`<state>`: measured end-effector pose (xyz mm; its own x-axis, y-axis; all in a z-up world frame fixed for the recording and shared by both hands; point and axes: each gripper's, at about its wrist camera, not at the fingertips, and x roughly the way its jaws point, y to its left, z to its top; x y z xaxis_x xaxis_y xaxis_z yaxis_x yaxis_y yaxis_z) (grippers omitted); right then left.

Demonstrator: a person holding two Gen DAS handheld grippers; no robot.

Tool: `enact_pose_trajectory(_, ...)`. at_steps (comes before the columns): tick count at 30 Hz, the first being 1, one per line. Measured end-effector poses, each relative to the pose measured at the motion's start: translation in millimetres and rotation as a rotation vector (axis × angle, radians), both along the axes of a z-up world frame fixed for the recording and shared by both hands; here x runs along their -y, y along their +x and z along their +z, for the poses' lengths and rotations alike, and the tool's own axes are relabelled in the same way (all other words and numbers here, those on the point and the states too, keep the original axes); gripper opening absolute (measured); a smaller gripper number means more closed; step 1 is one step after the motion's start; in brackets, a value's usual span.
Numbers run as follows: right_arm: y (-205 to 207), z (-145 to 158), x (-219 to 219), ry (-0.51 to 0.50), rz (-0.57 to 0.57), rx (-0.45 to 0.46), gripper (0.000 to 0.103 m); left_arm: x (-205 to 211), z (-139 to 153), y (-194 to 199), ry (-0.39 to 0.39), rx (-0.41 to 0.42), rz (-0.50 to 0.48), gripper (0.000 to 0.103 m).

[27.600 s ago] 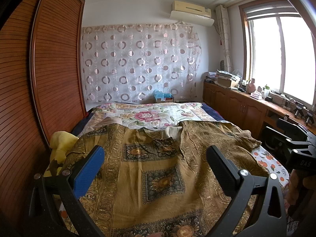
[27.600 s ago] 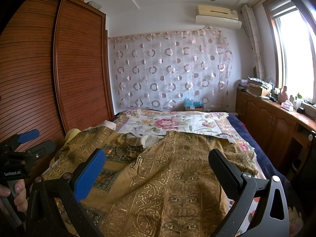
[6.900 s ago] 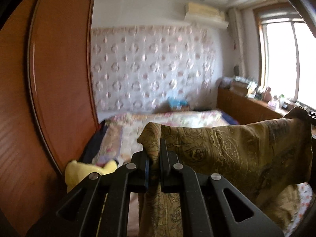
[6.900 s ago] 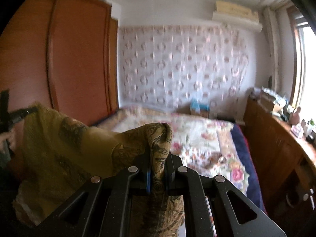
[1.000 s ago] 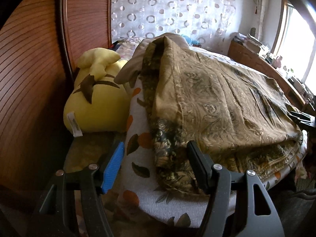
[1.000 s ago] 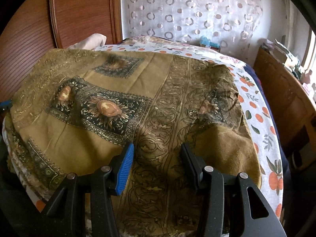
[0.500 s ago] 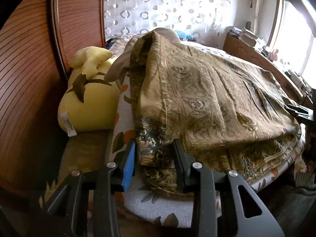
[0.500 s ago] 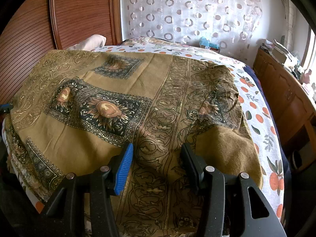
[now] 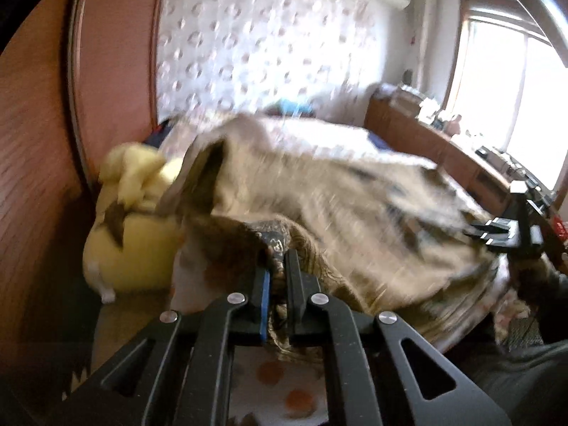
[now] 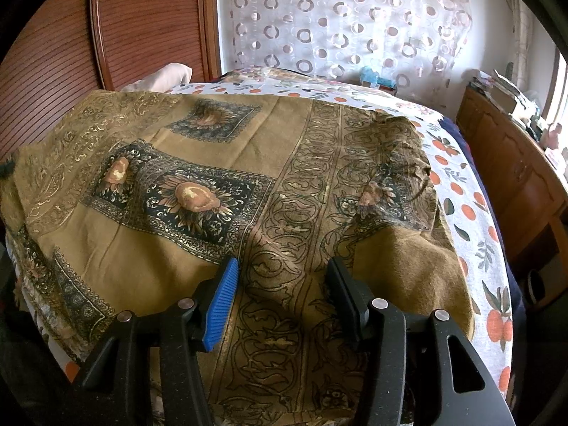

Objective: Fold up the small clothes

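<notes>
A brown patterned garment [image 10: 248,184] with sunflower squares lies folded over the near end of the bed. My left gripper [image 9: 277,269] is shut on the garment's near left corner [image 9: 273,241] and lifts it; this view is blurred by motion. My right gripper [image 10: 282,277] is open, its fingers straddling the scroll-patterned band at the garment's near edge, with nothing held. The right gripper also shows in the left wrist view [image 9: 511,227] at the garment's far right side.
A yellow plush toy [image 9: 131,220] lies left of the garment against the wooden wardrobe [image 10: 142,17]. The bed sheet [image 10: 475,213] with orange fruit print is bare on the right. A wooden cabinet [image 10: 525,177] runs along the right wall under the window.
My left gripper has closed on the garment's left corner and pulled it upward, tilting the view. The right gripper has stayed open over the near edge, hardly moving.
</notes>
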<state>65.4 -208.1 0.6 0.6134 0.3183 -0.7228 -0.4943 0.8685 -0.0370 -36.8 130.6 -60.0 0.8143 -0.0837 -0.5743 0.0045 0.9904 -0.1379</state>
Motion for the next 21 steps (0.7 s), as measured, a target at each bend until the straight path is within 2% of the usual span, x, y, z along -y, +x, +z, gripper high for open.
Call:
enact_pose_trajectory(7,-8.8,11.6,24.1,0.052,-0.040,0.013,0.054,43.8,44.0,29.3,0.014,0.120,-0.102,0.007)
enact_pose_trajectory(15,-33.6,22.3,60.1,0.073,-0.089,0.042,0.054,91.0,60.9,61.1,0.019,0.160,-0.208,0.006)
enact_pose_trajectory(21,-47.6,30.1,70.3,0.080,-0.105,0.081,0.054,131.8,76.2,82.4,0.027,0.196,-0.289,0.006)
